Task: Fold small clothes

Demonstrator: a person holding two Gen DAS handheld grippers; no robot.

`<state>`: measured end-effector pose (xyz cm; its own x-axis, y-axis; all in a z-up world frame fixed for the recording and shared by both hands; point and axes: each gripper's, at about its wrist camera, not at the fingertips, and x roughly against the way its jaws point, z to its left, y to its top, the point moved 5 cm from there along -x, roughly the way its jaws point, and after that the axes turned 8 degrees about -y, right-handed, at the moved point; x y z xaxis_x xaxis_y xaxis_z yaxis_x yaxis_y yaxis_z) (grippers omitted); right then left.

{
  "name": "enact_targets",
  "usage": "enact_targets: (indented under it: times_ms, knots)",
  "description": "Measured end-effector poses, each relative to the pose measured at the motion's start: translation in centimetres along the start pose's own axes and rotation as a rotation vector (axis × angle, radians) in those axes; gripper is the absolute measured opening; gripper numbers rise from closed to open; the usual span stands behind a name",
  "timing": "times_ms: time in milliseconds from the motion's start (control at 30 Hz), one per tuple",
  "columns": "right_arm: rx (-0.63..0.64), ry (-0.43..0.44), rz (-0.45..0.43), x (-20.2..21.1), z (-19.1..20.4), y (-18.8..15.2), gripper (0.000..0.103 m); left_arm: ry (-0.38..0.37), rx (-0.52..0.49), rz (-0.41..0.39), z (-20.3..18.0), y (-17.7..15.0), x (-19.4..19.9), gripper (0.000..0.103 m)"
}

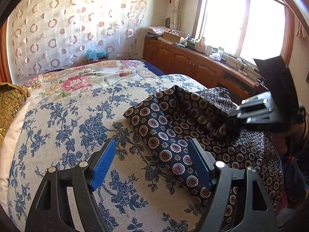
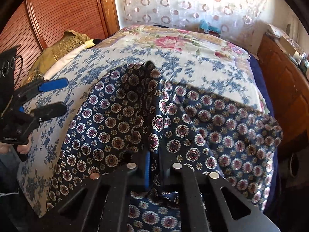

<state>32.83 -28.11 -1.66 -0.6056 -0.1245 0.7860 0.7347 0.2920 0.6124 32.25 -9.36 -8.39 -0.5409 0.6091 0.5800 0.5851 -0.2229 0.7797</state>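
Observation:
A dark navy garment (image 1: pixel 168 127) printed with round medallions lies crumpled on the blue-flowered bedspread (image 1: pixel 77 116). My left gripper (image 1: pixel 152 143) hangs open just above the bed. Its right finger is over the garment's near left edge and its left finger over bare bedspread, with nothing pinched. From the right wrist view the left gripper (image 2: pixel 65 94) is apart from the garment (image 2: pixel 202 119), off its left side. My right gripper (image 2: pixel 154 160) is shut on a fold of the garment, lifting it into a ridge. In the left wrist view the right gripper (image 1: pixel 233 116) comes in from the right, its tips buried in cloth.
A pink-flowered quilt (image 1: pixel 81 79) covers the far end of the bed. A gold cushion (image 1: pixel 9 104) sits at its left edge. A low wooden cabinet (image 1: pixel 183 58) with clutter on top runs under the window on the right. A wooden slatted door (image 2: pixel 63 15) stands behind the cushion.

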Motion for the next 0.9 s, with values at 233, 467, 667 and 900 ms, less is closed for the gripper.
enact_targets:
  times_ms: [233,467,667,900]
  knots:
    - [-0.013,-0.163,-0.050,1.6,-5.8,2.7,0.004,-0.001,-0.015,0.004,-0.3,-0.1,-0.2,0.077]
    - [-0.151,-0.291,-0.059,0.4,-10.4,3.6,0.045,0.012,-0.022,0.013,-0.2,-0.3,-0.5,0.077]
    - [-0.192,-0.318,-0.116,1.4,-9.9,2.0,0.055,0.009,-0.032,0.023,-0.5,-0.5,-0.8,0.077]
    - [-0.229,-0.310,-0.147,3.3,-10.1,1.2,0.057,0.012,-0.041,0.031,-0.7,-0.6,-0.9,0.077]
